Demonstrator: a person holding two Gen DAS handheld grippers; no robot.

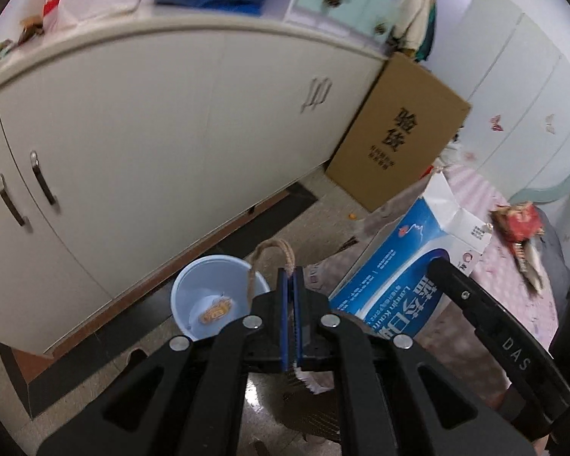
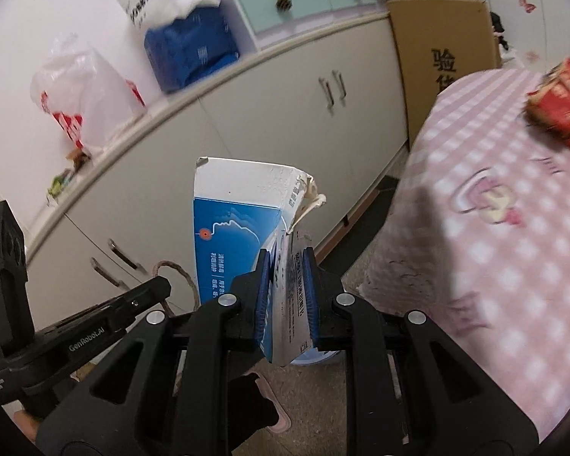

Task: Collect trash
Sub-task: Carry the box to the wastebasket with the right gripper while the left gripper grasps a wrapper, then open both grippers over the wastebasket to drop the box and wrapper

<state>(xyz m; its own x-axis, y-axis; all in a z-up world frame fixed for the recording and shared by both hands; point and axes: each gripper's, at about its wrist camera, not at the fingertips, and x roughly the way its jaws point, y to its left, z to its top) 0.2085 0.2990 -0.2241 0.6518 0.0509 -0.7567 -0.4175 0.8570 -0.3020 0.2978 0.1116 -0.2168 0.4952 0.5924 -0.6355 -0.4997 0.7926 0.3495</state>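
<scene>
Tongs first: the left tongs point(image 1: 292, 285) are fully closed, their blue pads pinched on the rope handle point(image 1: 273, 254) of a bag whose body is mostly hidden below them. The right tongs point(image 2: 288, 296) are closed on a blue-and-white box point(image 2: 239, 228), gripping its torn, flattened end, with the rest of the box standing up and away toward 12 o'clock.

In the left wrist view a pale blue bucket point(image 1: 216, 296) sits on the floor at about 10 o'clock from the fingertips, just beside the rope handle, and a small yellow wrapper point(image 1: 216, 309) lies inside it. The box shows again at 3 o'clock, close to the left tongs, with the right tool's black arm across it.

A long white cabinet point(image 1: 152, 133) closes off the whole upper left of both views; its base edge runs diagonally just behind the bucket. A brown cardboard carton point(image 1: 399, 133) leans at the cabinet's far end, around 1 o'clock. On the right, the bed point(image 2: 494, 209) with a pink checked cover ends in a rounded edge near the right tongs (a red packet point(image 2: 562, 95) lies at its far corner). Open floor is a narrow strip between the cabinet base and the bed edge, running from the bucket toward the carton.

On the worktop of the cabinet sit a white plastic bag point(image 2: 83, 87) and a blue pack point(image 2: 190, 53).
</scene>
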